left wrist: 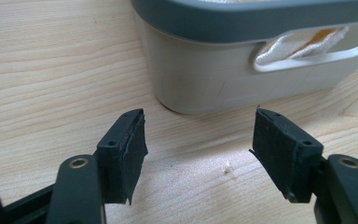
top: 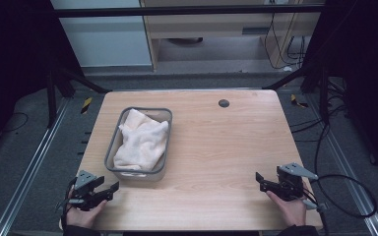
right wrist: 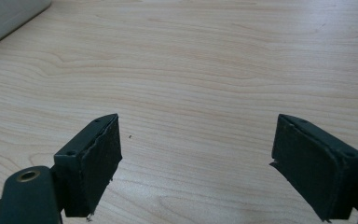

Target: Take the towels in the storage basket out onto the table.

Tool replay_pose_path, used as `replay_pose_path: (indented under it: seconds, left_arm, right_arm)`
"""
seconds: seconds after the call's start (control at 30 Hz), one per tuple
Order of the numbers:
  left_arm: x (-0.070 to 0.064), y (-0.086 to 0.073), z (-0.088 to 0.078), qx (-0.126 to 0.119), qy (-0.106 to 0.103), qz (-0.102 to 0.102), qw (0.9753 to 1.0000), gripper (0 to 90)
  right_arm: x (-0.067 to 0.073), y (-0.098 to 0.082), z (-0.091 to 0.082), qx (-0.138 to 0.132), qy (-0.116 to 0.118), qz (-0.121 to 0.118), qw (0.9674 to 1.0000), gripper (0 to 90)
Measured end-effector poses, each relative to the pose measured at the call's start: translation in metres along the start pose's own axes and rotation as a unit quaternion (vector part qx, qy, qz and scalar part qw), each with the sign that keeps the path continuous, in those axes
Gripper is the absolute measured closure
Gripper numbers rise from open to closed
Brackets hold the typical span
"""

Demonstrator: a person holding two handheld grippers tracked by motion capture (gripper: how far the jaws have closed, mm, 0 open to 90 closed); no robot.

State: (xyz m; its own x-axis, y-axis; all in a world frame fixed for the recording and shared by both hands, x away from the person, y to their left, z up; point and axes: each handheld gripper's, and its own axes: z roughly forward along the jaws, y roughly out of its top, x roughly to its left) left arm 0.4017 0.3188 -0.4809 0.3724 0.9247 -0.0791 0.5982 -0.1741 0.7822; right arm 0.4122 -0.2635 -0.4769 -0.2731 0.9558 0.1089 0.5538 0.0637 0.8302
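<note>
Two grippers low at the near edge of the wooden table [top: 216, 147], one at each corner. Grey bin [top: 163, 147] on the left half of the table, long axis running near-to-far with a slight lean to the right at the far end; short wall with handle slot facing the near edge. Cream towel [top: 142, 140] bunched inside, lying along the same axis, a fold showing through the handle slot [left wrist: 303, 46] in the left gripper view.

Left gripper [top: 109, 189] held in the left hand [top: 81, 214], just near-left of the bin's near corner, jaws pointing right and slightly away, toward the bin. Jaws wide apart, nothing between them; bin wall close ahead in the left gripper view, not touched.

Right gripper [top: 260, 181] held in the right hand [top: 293, 209], near the right edge, well apart from the bin, jaws pointing left across the table. Jaws spread wide, bare wood between them, nothing held. Bin corner [right wrist: 9, 14] at top left of the right gripper view.

Small dark round plug [top: 223, 103] near the far edge of the table. Black cable [top: 347, 196] looping off the right side.
</note>
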Motion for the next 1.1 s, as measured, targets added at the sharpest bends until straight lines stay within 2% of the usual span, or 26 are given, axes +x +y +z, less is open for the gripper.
replay_pose_path:
  seconds: [0.2,0.43,0.53,1.0,1.1]
  left_arm:
    - [-0.002,0.0,-0.002,0.002,0.0,0.008,1.0,34.3]
    - [-0.001,0.002,-0.006,-0.009,-0.007,0.003,0.9999,34.3]
    - [-0.001,0.004,-0.011,-0.022,-0.018,-0.005,0.9996,33.9]
    - [0.005,0.019,-0.035,-0.069,-0.012,-0.018,0.9974,32.5]
    - [0.005,0.023,-0.037,-0.069,-0.014,-0.013,0.9974,32.5]
  right_arm:
    - [0.0,-0.001,0.0,0.001,-0.005,-0.007,1.0,14.9]
    - [0.0,-0.001,0.001,0.003,-0.007,-0.012,0.9999,14.8]
    - [0.0,-0.001,0.001,0.003,-0.012,-0.019,0.9997,14.7]
    - [0.0,-0.001,0.004,0.009,-0.02,-0.031,0.9993,14.4]
    - [0.001,-0.001,0.005,0.009,-0.018,-0.033,0.9993,14.2]
